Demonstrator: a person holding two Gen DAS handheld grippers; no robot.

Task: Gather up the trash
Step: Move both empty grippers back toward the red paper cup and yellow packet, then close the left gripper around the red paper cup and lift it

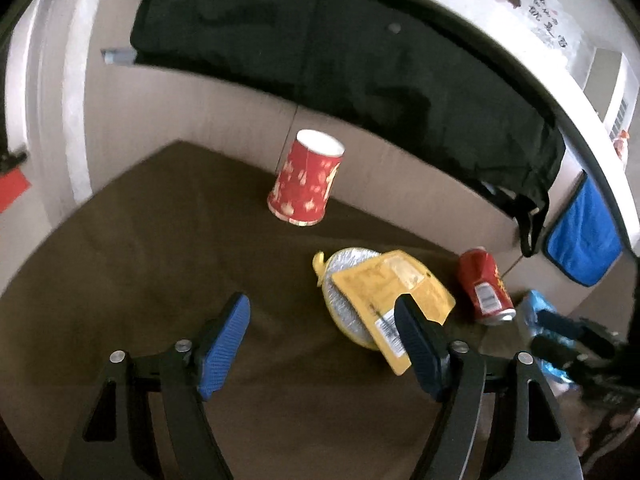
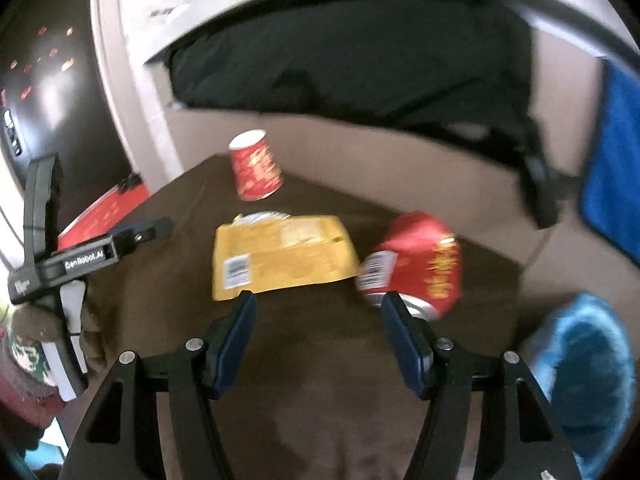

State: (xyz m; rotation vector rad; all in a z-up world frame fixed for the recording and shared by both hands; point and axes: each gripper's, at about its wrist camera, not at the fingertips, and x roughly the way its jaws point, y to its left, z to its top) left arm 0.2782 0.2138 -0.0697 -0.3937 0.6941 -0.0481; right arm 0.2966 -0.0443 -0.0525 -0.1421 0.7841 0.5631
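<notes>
While both grippers are hovering over a brown table point(image 1: 132, 248), their blue-padded fingers are standing wide apart and gripping nothing. Seen from the left gripper point(image 1: 324, 338), a yellow snack packet point(image 1: 394, 292) is lying just ahead of its right-hand finger, which is overlapping the packet's near corner in this view; whether they are touching cannot be told. A foil-lined yellow wrapper point(image 1: 344, 280) is lying under the packet. A crushed red can point(image 1: 486, 286) is lying on its side further right of that finger, and an upside-down red paper cup point(image 1: 306, 178) is standing well ahead, between the two fingers' lines. Black cloth point(image 1: 340, 64) is hanging beyond the table.

Seen from the right gripper point(image 2: 318, 332), the packet point(image 2: 280, 258) is lying just past its left-hand finger and the can point(image 2: 416, 264) just past its right-hand finger, bare table showing between the fingers. The cup point(image 2: 256, 170) is standing farther ahead. Something crinkled and blue point(image 2: 588, 360) is lying off to the right, too blurred to identify
</notes>
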